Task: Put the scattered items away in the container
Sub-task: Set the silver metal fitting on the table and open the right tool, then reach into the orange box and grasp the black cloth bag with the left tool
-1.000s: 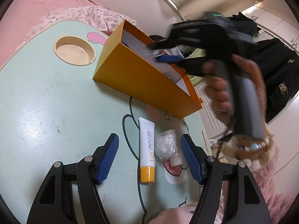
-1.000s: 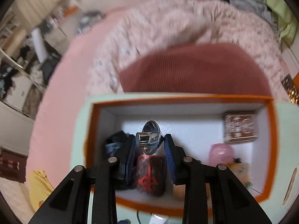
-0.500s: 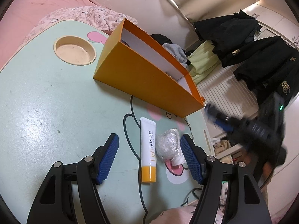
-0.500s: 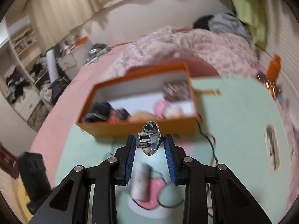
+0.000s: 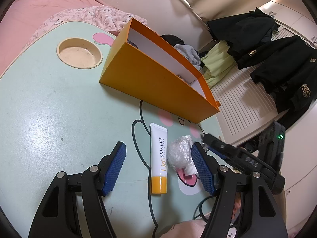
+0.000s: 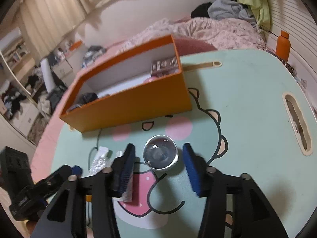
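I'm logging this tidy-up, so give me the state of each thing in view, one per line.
Orange box: open, already holding items.
Lip balm tube: capped, flat on table.
Plastic wrap: crumpled, on table.
Shiny round piece: on table, not gripped.
Left tool: open, empty.
Right tool: opening around the round piece.

The orange box [image 5: 156, 79] stands open-topped on the green table [image 5: 49, 109], its tall near wall barring any low approach. In front of that wall lie a lip tube [image 5: 159, 158], crumpled wrap [image 5: 179, 153] and a round silver piece [image 6: 160, 154]; left of the box, bare tabletop lies around a sunken cup well [image 5: 79, 53].
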{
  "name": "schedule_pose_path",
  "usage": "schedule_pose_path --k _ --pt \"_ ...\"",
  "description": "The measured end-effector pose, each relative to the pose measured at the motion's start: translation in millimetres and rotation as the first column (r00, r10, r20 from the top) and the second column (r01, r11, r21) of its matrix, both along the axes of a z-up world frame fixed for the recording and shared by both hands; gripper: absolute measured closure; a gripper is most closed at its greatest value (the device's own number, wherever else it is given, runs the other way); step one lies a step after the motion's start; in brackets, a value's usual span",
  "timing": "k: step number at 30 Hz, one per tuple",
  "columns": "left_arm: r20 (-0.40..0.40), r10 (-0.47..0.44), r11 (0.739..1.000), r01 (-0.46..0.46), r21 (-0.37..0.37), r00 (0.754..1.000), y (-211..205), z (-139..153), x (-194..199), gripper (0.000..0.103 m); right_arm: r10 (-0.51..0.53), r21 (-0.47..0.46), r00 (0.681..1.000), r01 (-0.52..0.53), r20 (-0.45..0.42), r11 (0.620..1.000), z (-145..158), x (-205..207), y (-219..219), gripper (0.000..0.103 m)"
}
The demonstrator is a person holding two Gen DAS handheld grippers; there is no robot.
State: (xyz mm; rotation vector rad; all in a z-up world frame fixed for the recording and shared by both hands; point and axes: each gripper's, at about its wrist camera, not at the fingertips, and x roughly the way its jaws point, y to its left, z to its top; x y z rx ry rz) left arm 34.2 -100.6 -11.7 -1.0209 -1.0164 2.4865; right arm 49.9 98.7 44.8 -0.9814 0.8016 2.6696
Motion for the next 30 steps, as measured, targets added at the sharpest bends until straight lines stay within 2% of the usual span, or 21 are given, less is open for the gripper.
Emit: schedule_pose_path --k 5,9,13,17,19,21,22,24,25,27,28,30 --pt "-0.002 0.000 1.000 0.000 0.001 1.000 -0.1 0.2 0.1 0.034 -0.076 -0.008 0.990 0.075 -0.121 0.997 7.6 34.0 0.0 0.050" --pt "-0.042 0.014 1.000 -0.014 0.002 0.999 -2.9 7.1 3.8 0.034 -0.058 -0.064 0.991 0.051 -0.117 0.997 3.6 40.5 2.0 0.050" --pt "-0.087 -0.003 0.996 -0.005 -0.092 0.996 -0.6 37.5 -0.4 0.034 -0.044 -0.073 0.992 0.036 -0.114 0.997 1.8 38.1 0.3 0.050" --pt "-0.112 -0.040 0.971 0.012 -0.240 0.993 -1.0 94.5 -26.6 0.034 -0.039 -0.079 0.992 0.029 -0.123 0.996 0.8 39.1 0.2 0.050" --pt "-0.032 -0.017 0.932 0.005 -0.362 0.999 -0.3 117.9 -54.6 0.034 -0.042 -0.094 0.991 0.030 -0.127 0.995 -0.9 39.9 2.3 0.050" --pt "0.085 -0.017 0.866 0.057 -0.497 0.996 4.4 132.4 -92.3 0.035 -0.046 -0.107 0.990 0.032 -0.131 0.994 -2.1 40.3 4.2 0.050" --pt "0.137 -0.039 0.828 0.109 -0.550 0.990 9.6 134.3 -110.8 0.046 -0.046 -0.112 0.990 0.031 -0.133 0.993 -2.7 40.5 5.1 0.050" --pt "0.248 -0.056 0.746 0.206 -0.633 0.967 23.0 130.2 -142.4 0.059 -0.046 -0.120 0.990 0.030 -0.137 0.992 -3.6 40.7 5.8 0.050" --pt "0.304 -0.061 0.706 0.256 -0.660 0.951 29.1 124.3 -155.2 0.059 -0.046 -0.123 0.989 0.029 -0.138 0.992 -3.8 41.0 6.1 0.050" --pt "0.398 -0.068 0.653 0.342 -0.676 0.915 37.9 107.4 -173.5 0.059 -0.047 -0.127 0.989 0.028 -0.143 0.992 -3.7 41.8 6.8 0.050" --pt "0.434 -0.063 0.636 0.371 -0.676 0.899 40.4 98.8 -180.5 0.059 -0.048 -0.129 0.988 0.029 -0.145 0.991 -3.7 42.4 7.3 0.050" --pt "0.465 -0.042 0.604 0.393 -0.693 0.885 43.1 87.9 -187.3 0.059 -0.050 -0.133 0.988 0.031 -0.146 0.991 -3.7 42.8 7.5 0.048"
